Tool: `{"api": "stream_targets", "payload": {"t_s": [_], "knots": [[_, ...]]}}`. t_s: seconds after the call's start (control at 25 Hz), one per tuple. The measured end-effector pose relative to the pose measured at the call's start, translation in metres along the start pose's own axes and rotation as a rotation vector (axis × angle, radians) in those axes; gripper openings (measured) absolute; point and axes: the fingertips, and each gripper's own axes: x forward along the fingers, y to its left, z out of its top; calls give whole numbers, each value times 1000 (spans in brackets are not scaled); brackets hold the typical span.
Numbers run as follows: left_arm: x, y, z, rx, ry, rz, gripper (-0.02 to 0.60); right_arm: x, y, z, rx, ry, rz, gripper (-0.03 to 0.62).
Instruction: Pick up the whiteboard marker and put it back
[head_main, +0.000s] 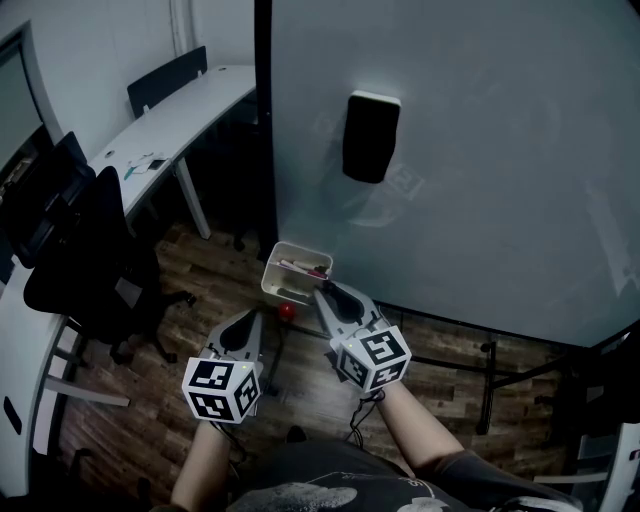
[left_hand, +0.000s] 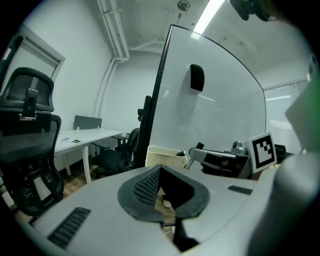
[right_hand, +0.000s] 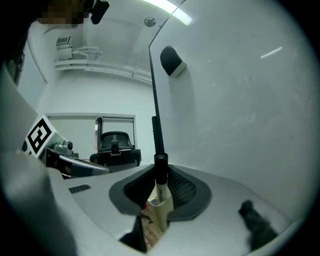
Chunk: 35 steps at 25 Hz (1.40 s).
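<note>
Right tongs (head_main: 322, 296) gripping marker (right_hand: 160, 172), tray (head_main: 272, 283) holding markers (head_main: 303, 267)

Place: office
Signs: whiteboard (head_main: 480, 150) with eraser (head_main: 371, 135), long white desk (head_main: 190, 110), black swivel chair (head_main: 90, 250), wood-look floor (head_main: 300, 395)

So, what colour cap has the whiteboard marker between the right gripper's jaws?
Marker cap: black; clearest in the right gripper view.

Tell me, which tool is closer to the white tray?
Right. The right tool reaches the tray rim, gripping a marker; the left tool sits below, apart from it.
</note>
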Motion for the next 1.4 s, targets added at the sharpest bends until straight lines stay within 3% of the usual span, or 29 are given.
{"api": "stream_targets", "payload": {"t_s": [0.6, 1.24, 1.4], "knots": [[-17, -17, 4, -6, -35, 9, 12, -25, 9, 5, -35, 13, 19, 109], [-58, -79, -5, 23, -63, 15, 12, -108, 16, 15, -69, -20, 10, 110], [-79, -101, -12, -42, -83, 11, 12, -136, 26, 14, -58, -6, 34, 108]]}}
